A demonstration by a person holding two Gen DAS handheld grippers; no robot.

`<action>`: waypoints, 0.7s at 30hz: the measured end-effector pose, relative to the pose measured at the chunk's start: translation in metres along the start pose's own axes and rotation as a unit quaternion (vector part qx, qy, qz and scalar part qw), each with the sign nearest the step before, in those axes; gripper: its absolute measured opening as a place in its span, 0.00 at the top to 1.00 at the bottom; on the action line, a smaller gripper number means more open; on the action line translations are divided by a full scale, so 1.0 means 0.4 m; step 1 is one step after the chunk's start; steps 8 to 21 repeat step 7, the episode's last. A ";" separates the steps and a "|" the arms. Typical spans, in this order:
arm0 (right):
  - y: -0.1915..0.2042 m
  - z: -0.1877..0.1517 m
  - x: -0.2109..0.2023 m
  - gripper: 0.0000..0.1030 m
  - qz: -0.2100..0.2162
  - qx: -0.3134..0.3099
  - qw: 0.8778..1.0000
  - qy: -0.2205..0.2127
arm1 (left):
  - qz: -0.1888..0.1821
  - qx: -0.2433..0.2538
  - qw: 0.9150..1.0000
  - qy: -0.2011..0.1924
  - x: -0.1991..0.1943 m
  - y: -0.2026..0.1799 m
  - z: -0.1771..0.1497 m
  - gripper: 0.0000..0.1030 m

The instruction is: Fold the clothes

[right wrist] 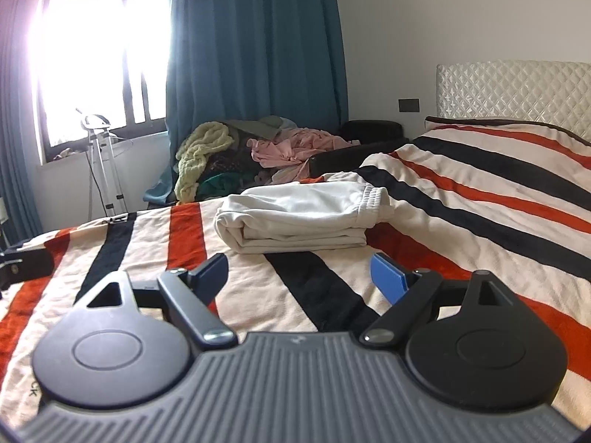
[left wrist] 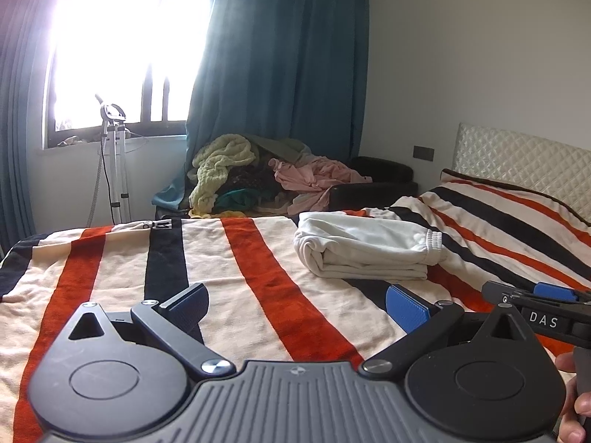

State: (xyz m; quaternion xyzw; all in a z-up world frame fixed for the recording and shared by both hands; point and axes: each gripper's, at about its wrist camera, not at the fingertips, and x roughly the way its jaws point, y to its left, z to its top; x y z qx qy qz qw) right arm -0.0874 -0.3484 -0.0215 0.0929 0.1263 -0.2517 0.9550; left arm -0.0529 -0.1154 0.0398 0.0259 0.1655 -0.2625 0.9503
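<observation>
On the striped bed, white garment is lying folded; left gripper and right gripper are hovering near it, spread wide, empty. Likely next: fetching from clothes pile beyond.

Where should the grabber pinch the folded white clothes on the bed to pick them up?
Probably the thick rolled fold edge of the folded white garment, on its near-left corner facing the right gripper. There the layers stack together, so one pinch catches all. The elastic cuff end is looser.

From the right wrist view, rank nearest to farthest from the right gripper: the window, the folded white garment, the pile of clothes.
1. folded white garment, on the bed just ahead of the right gripper.
2. pile of clothes, beyond the bed.
3. window, back wall, left.
</observation>
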 end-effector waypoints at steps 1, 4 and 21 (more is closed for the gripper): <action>0.001 -0.001 0.000 0.17 0.000 -0.002 1.000 0.000 | 0.001 0.000 1.000 -0.001 0.000 0.000 -0.001 0.00; 0.004 -0.001 -0.001 0.17 0.000 -0.003 1.000 0.000 | 0.003 0.000 1.000 0.001 0.004 0.000 -0.003 0.00; 0.006 -0.002 0.001 0.17 -0.001 -0.004 1.000 0.001 | 0.002 0.002 1.000 0.001 0.006 -0.002 -0.004 0.00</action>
